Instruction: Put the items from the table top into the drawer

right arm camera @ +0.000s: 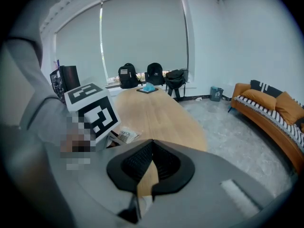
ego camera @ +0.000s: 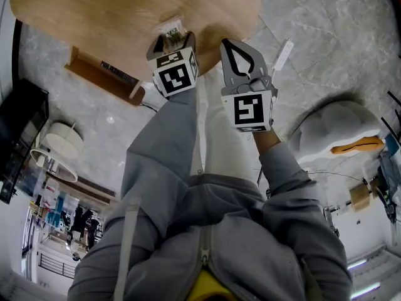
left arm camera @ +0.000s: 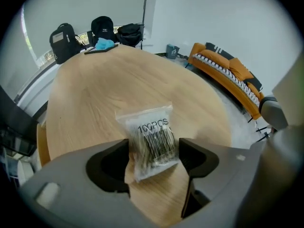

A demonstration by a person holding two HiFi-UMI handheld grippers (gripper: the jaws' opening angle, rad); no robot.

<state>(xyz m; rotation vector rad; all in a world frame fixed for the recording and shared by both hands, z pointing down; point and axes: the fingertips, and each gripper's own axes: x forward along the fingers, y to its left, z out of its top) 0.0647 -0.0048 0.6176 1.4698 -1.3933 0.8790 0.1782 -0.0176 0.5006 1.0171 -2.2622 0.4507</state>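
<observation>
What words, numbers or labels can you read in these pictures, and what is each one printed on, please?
"100PCS": printed on the clear plastic bag lying on the wooden table.
Barcode under that print on the same bag: its digits are too small to read.
White print on the dark strip by the table edge, head view: too small and blurred to read.
No other readable text.
</observation>
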